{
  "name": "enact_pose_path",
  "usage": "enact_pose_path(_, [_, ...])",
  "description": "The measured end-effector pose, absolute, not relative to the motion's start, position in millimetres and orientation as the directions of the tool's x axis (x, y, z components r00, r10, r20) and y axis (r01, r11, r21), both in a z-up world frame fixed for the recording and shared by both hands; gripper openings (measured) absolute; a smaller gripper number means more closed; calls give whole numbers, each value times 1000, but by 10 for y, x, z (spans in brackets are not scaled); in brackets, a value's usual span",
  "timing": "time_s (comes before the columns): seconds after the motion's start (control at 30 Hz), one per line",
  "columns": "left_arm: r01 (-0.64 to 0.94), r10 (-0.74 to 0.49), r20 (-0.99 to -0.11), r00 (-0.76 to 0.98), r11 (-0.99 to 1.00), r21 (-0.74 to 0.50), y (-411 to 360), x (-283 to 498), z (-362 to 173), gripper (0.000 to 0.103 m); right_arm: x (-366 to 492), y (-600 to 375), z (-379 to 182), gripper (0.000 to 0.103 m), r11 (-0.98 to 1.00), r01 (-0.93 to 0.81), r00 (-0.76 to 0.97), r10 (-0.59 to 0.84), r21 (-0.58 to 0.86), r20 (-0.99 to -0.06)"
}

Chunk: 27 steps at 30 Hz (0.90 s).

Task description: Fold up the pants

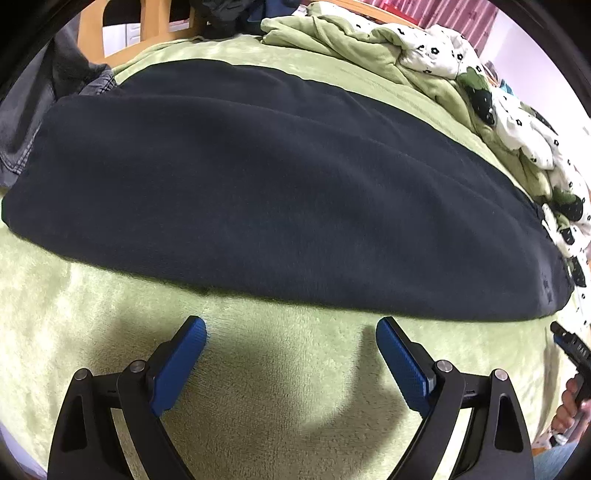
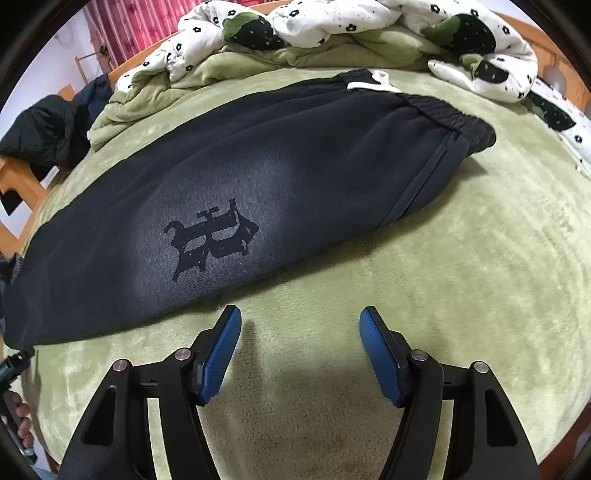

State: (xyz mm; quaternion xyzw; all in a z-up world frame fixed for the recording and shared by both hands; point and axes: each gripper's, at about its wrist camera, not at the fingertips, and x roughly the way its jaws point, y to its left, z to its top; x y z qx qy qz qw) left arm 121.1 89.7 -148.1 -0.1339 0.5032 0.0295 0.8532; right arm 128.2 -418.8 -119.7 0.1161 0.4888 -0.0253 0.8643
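Observation:
Dark navy sweatpants (image 1: 280, 192) lie flat across a green fleece bed cover (image 1: 280, 373), one leg folded over the other. In the right wrist view the pants (image 2: 280, 177) show a black printed logo (image 2: 210, 240), an elastic waistband (image 2: 450, 114) at the upper right and a white drawstring (image 2: 373, 85). My left gripper (image 1: 291, 326) is open and empty, just short of the near edge of the pants. My right gripper (image 2: 301, 317) is open and empty, just short of the pants' near edge below the logo. The right gripper also shows at the right edge of the left wrist view (image 1: 570, 347).
A rumpled green and white flower-print quilt (image 2: 332, 33) is heaped along the far side of the bed. Dark clothing (image 2: 51, 125) lies at the far left by the wooden bed frame (image 2: 14, 177). Grey denim (image 1: 33, 122) lies beside the pants' left end.

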Motion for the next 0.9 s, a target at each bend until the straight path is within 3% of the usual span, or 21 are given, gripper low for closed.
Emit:
enact_pose_path(0.2, [-175, -45, -867, 495, 973, -151, 839, 1195, -1478, 92, 1358, -4189, -1248, 63, 969, 129, 520, 116, 212, -846])
enact_pose_path(0.3, [-219, -81, -827, 556, 946, -240, 987, 1093, -1440, 85, 1379, -4223, -1245, 63, 964, 118, 532, 141, 238, -835])
enact_pose_path(0.43, [-289, -205, -759, 618, 839, -461, 1319, 1049, -1468, 85, 1419, -4347, -1260, 63, 948, 116, 542, 189, 295, -819])
enact_pose_path(0.63, [-310, -218, -721, 658, 794, -523, 1447, 1253, -1517, 83, 1575, -4574, -1368, 66, 861, 149, 574, 325, 486, -751])
enact_pose_path(0.73, [-405, -182, -728, 661, 730, -551, 1606, 1348, -1567, 60, 1697, -4619, -1395, 66, 822, 162, 594, 360, 545, -720])
enact_pose_path(0.77, [-437, -167, -739, 652, 714, -547, 1656, 1358, -1590, 48, 1741, -4626, -1400, 65, 814, 169, 600, 363, 556, -713])
enact_pose_path(0.83, [-482, -153, -754, 639, 684, -548, 1731, 1365, -1592, 35, 1833, -4648, -1413, 46, 810, 197, 592, 351, 552, -726])
enact_pose_path(0.87, [-503, -141, -765, 628, 676, -538, 1770, 1354, -1590, 21, 1874, -4656, -1420, 27, 811, 216, 580, 341, 544, -740])
enact_pose_path(0.9, [-513, -131, -772, 622, 677, -528, 1796, 1367, -1576, 11, 1897, -4671, -1414, 21, 807, 217, 578, 346, 549, -739])
